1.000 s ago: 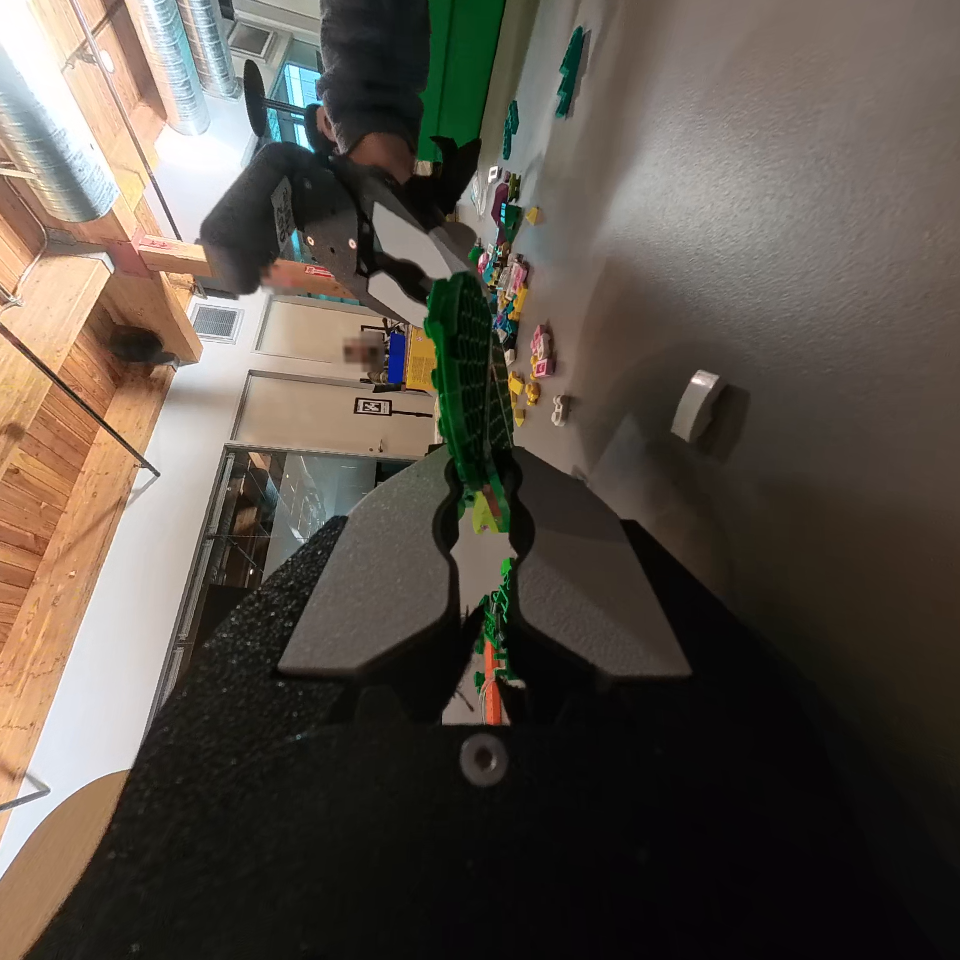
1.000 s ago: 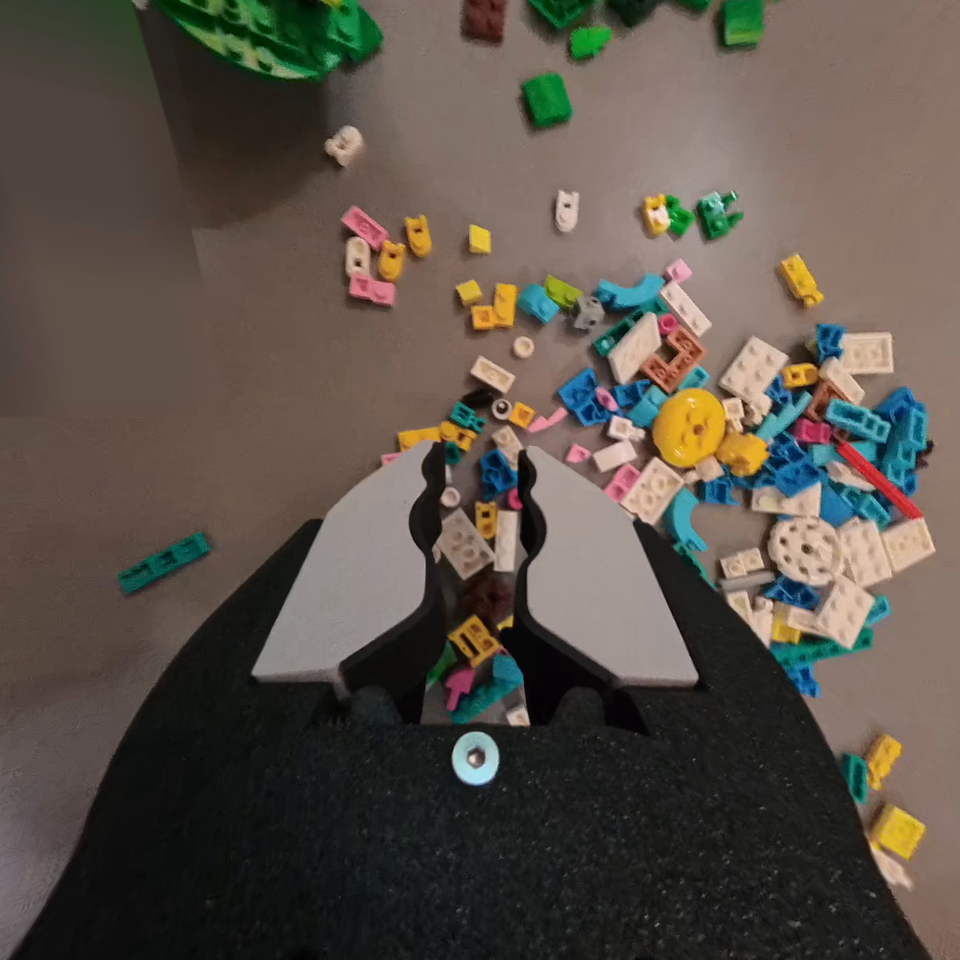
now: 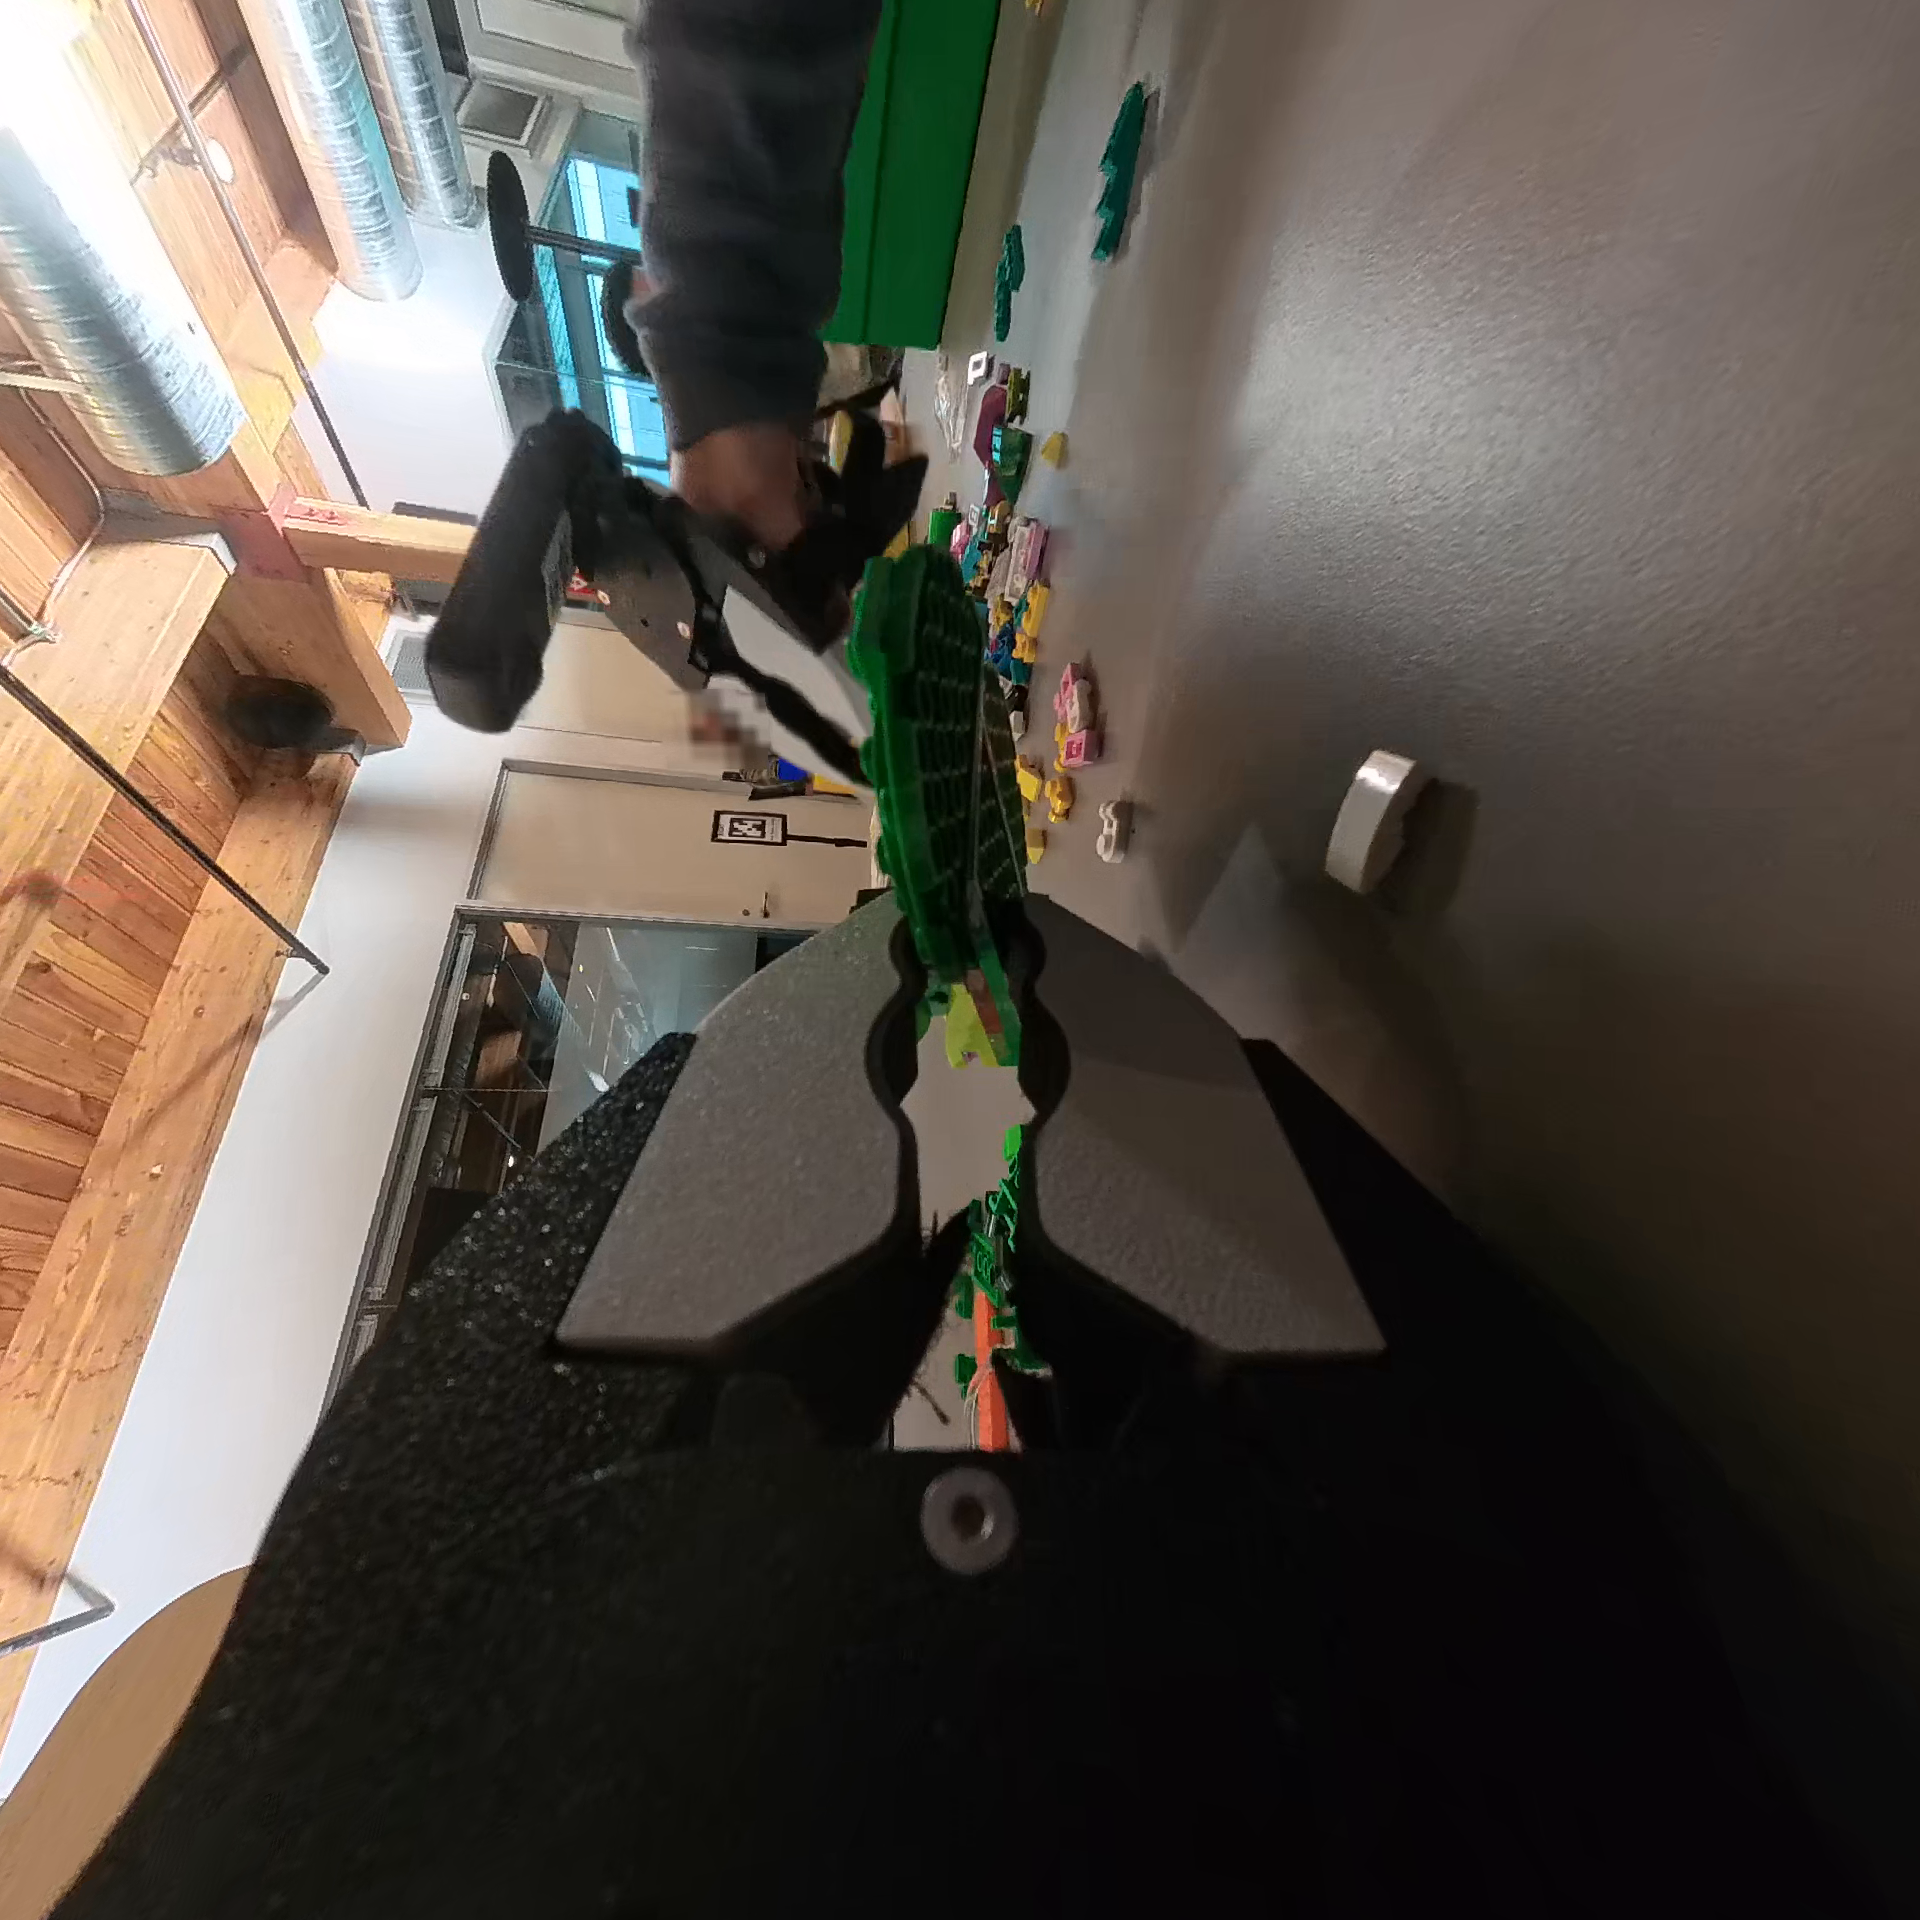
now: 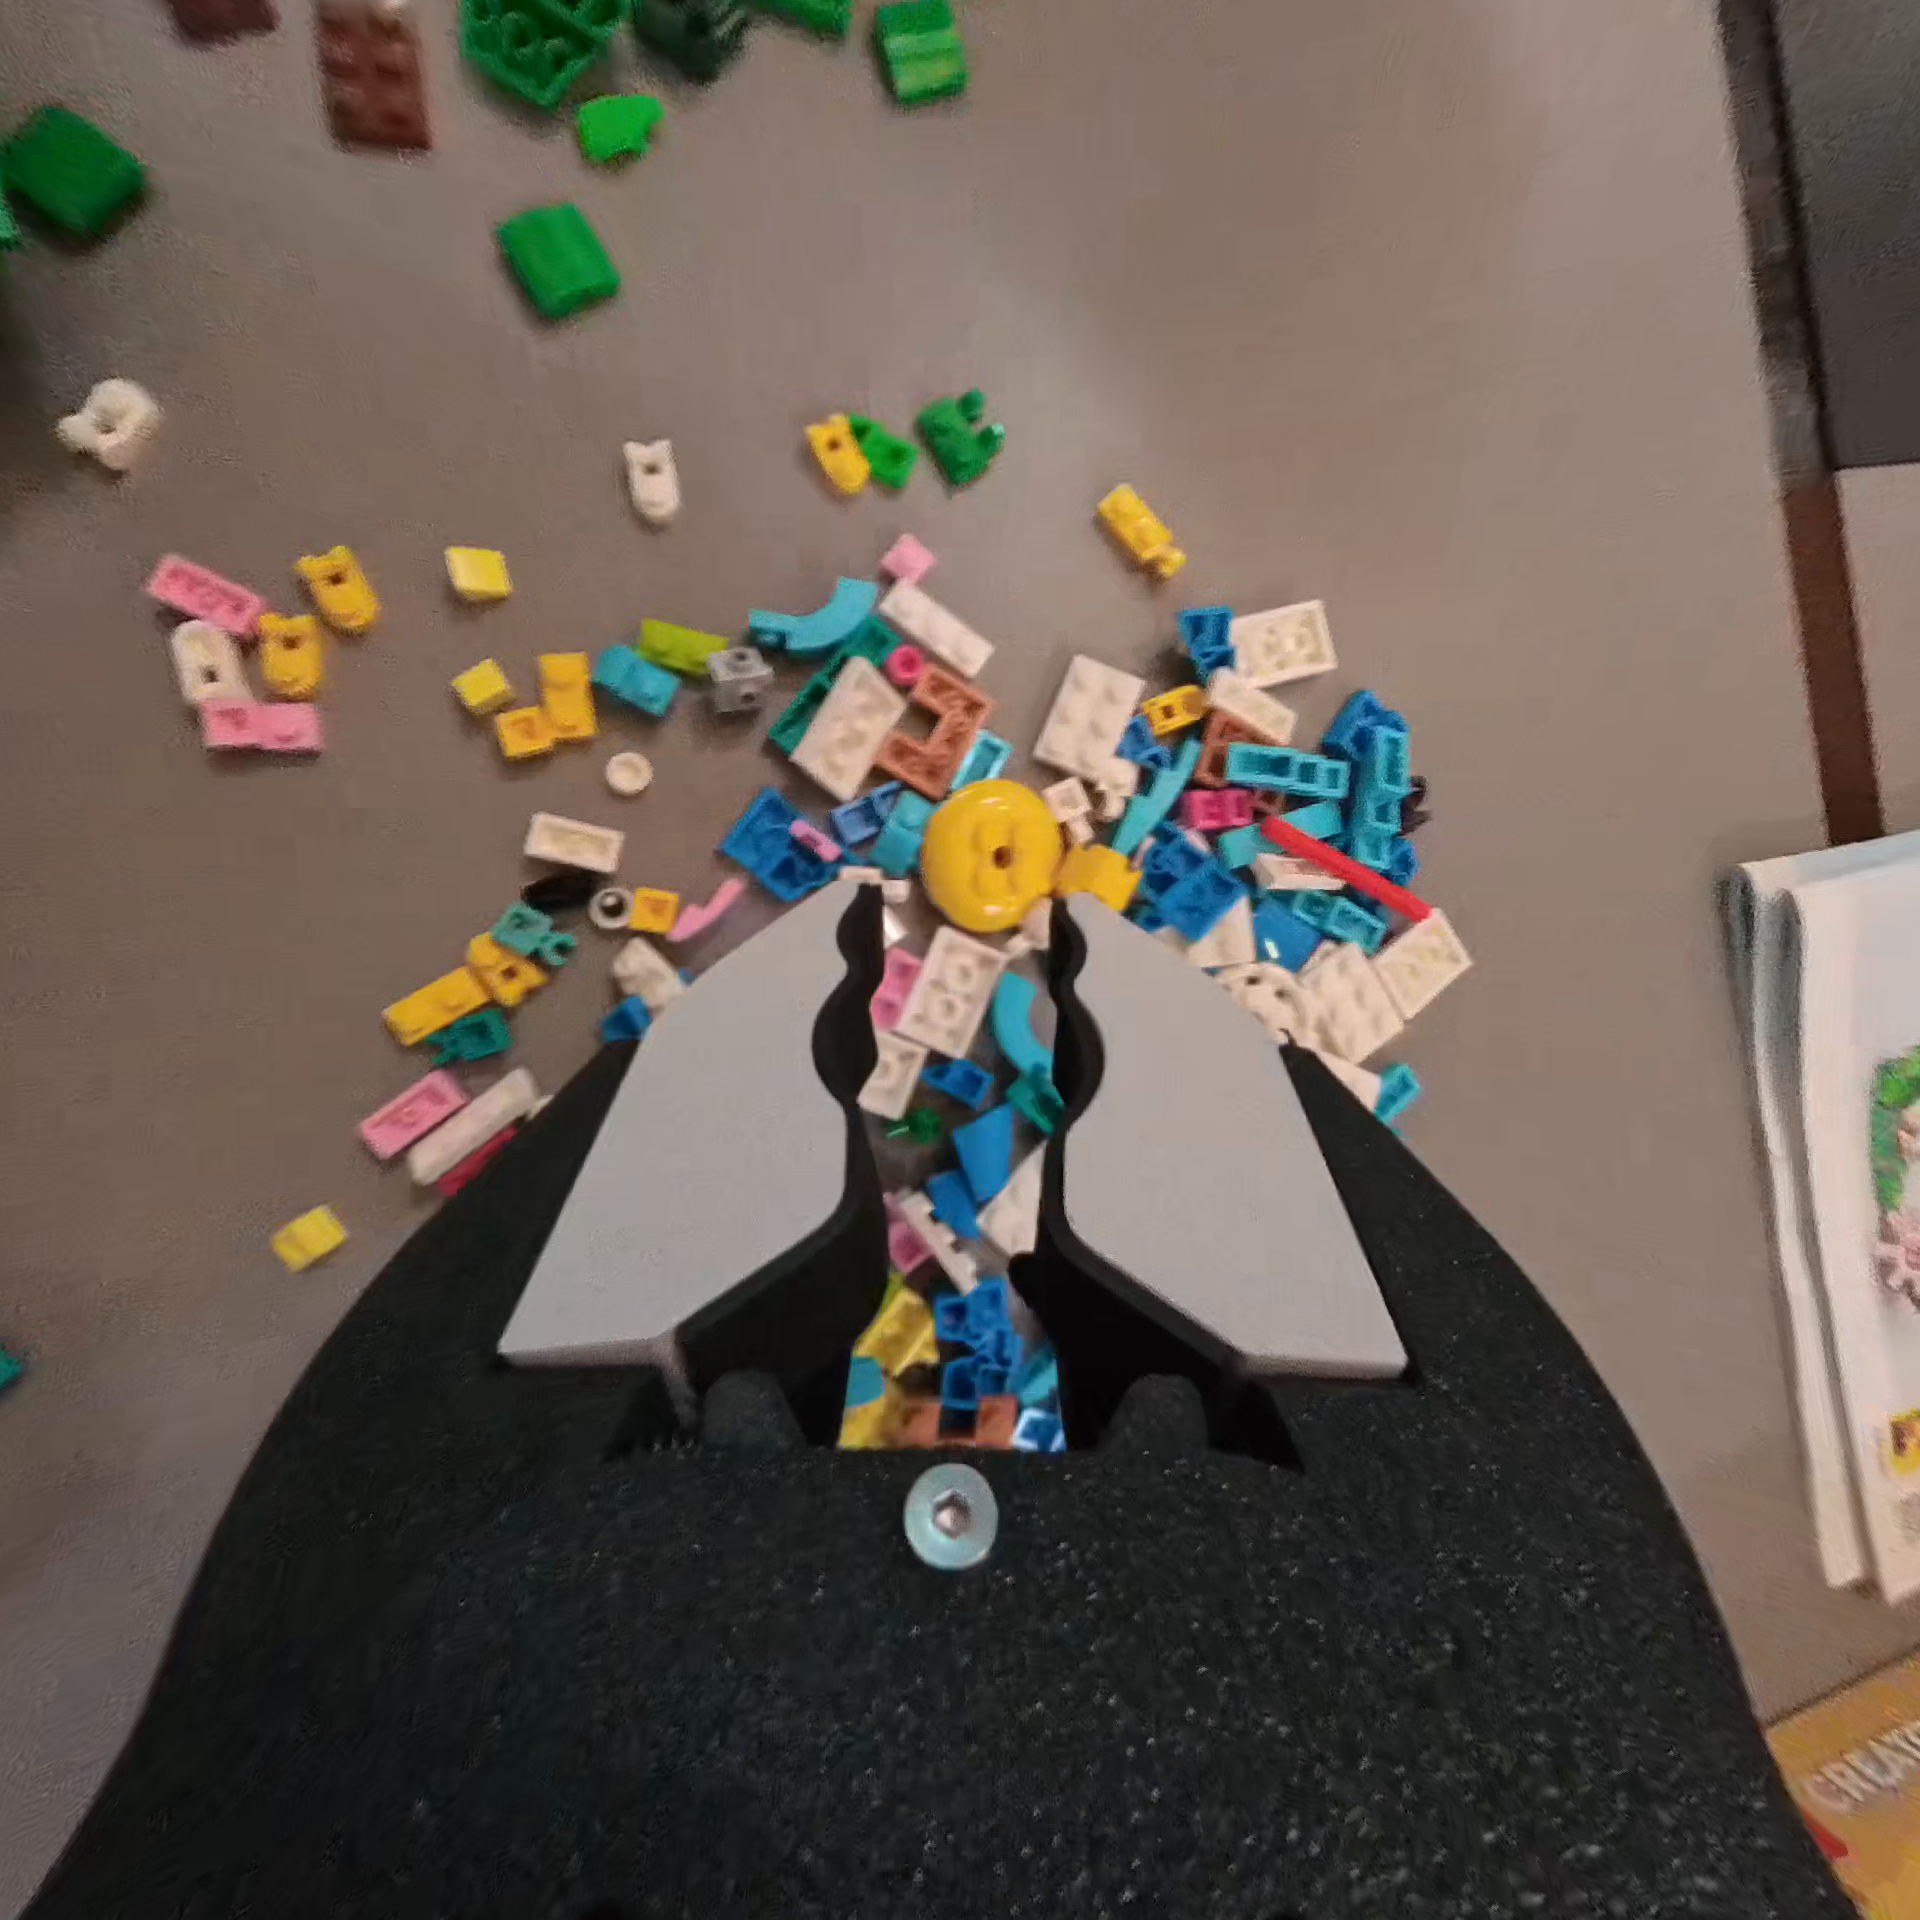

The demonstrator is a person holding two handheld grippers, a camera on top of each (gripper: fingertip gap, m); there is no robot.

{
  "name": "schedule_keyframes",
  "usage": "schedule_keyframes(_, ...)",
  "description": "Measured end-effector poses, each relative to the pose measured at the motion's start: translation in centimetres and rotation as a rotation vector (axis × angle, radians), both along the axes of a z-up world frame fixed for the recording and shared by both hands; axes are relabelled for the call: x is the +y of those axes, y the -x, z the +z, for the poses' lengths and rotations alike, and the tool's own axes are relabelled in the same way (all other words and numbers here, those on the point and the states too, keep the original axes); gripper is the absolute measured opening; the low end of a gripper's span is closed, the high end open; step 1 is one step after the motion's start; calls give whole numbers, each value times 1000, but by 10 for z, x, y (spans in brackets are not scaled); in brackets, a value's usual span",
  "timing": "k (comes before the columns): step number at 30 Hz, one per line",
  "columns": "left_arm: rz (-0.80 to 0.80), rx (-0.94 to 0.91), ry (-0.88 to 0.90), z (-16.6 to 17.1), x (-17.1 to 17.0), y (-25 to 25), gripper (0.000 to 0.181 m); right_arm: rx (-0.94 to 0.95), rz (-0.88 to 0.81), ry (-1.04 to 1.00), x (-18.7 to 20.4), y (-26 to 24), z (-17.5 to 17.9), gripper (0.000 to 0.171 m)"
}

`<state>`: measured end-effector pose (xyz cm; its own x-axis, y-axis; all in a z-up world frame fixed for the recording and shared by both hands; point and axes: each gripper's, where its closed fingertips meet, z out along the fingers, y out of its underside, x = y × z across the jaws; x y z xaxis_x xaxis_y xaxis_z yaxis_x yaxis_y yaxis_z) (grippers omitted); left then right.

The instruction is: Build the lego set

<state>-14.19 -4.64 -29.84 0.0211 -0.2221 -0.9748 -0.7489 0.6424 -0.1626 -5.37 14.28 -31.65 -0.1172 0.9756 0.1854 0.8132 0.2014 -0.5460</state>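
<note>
Left gripper (image 3: 966, 997) clamps the green plate (image 3: 935, 748) edge-on above the table (image 3: 1558, 520). Right gripper (image 4: 961, 914), jaws narrowly apart and empty, hovers over the brick pile (image 4: 1039, 831). Step: part selection; next, a precise pinch.

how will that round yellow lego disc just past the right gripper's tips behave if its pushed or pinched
The yellow disc lies flat among the loose bricks, so a push would probably slide it and shove its neighbours rather than roll it. Its rim looks rounded and glossy, so a pinch by the right gripper might slip. It looks like stiff, light plastic.
</note>
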Motion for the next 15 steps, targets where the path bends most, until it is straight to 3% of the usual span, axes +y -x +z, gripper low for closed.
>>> schedule_keyframes(7,-9,5,5,-1,-3,0,14,12,-34,53,40,29,-8,44)
schedule_keyframes(15,-15,4,-2,1,-4,0,14,-81,102,207,25,30,-16,49)
